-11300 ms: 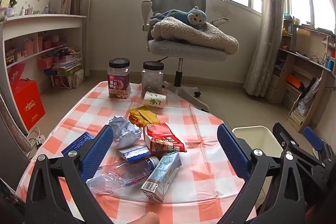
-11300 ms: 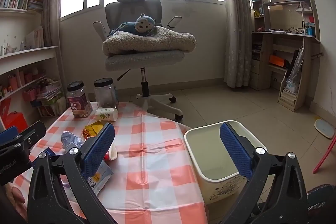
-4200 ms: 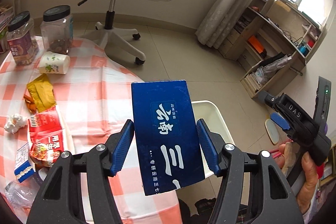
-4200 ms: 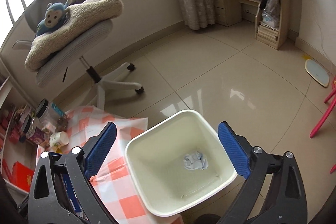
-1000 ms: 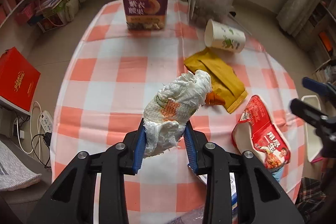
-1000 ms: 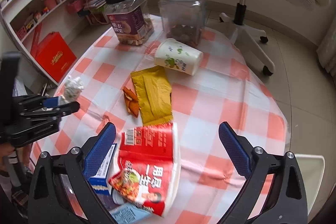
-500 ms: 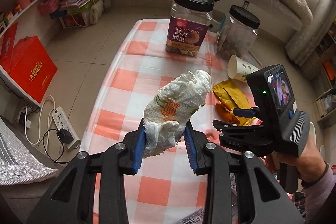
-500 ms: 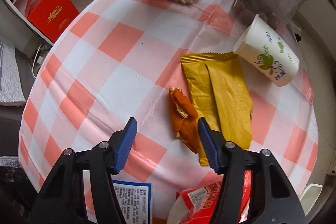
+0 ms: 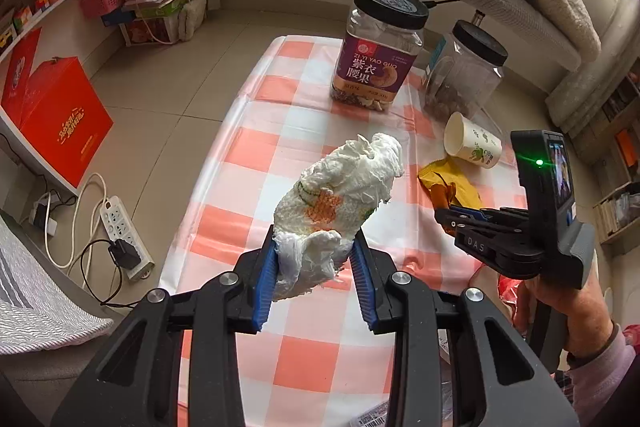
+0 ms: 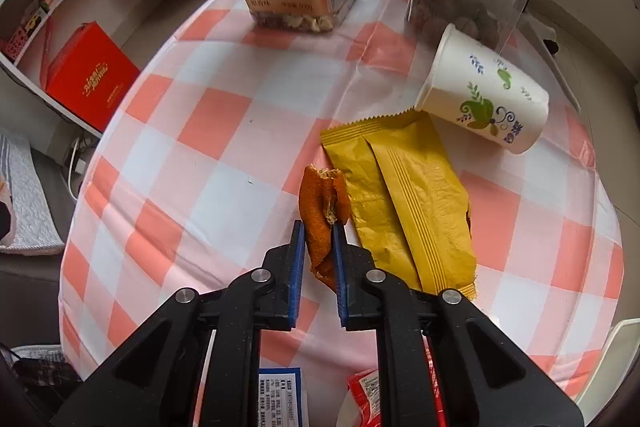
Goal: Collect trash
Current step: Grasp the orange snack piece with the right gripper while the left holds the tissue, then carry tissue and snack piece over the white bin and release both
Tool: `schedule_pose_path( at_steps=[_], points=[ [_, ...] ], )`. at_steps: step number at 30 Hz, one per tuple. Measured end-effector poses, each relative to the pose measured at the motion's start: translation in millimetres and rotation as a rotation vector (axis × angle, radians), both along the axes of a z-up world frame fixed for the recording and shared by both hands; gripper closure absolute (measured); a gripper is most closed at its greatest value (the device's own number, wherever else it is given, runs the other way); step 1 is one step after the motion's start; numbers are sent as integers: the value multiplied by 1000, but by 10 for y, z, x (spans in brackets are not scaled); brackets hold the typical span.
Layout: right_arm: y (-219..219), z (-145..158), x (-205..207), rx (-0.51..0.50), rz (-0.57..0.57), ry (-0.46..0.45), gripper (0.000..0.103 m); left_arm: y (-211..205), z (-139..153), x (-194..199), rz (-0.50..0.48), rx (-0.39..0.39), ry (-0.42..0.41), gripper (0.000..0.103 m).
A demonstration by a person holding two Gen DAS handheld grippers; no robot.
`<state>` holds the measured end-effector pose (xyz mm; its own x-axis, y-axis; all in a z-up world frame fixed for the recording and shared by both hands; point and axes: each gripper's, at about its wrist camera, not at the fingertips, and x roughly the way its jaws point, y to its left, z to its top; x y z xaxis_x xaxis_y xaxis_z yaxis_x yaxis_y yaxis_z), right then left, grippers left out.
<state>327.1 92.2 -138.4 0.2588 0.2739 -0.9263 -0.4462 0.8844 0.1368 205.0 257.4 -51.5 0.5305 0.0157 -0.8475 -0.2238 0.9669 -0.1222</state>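
Note:
My left gripper is shut on a crumpled white paper wad with orange print and holds it above the checked table. My right gripper is shut on an orange peel at table level, beside a yellow wrapper. The right gripper also shows in the left wrist view, low over the yellow wrapper. A paper cup lies on its side behind the wrapper. A red snack bag and a blue-and-white box lie at the near edge.
Two lidded jars, a purple-label one and a clear one, stand at the table's far end. The white bin's rim shows at the right. A red box, shelves and a power strip are to the left on the floor.
My right gripper has closed on the orange peel, which stood between its open jaws half a second ago. My left gripper still holds the paper wad and has shifted only slightly.

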Motion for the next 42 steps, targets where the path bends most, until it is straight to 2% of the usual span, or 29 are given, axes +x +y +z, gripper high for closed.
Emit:
schedule_pose_path(
  at_steps=[9,16,25,34,42],
  points=[
    [-148,687,-301,101,-35,-230,90,-41,226,-131,40,-2,-121,68],
    [-438,1000,-585,183,-88,-317,90,-280,321,-231,33,39,-198,68],
    [-986,1177,-895,198,-167,-427,90,-783,358,-312,-15,63,-278,68],
    [-1537,1261,-1106,189,-232,-519,90,-1301,295,-235,-85,68,-281,68],
    [-2077,1327,-1149,186,-326,-546,90,-1707,325,-206,-152,34,-294,68]
  ],
)
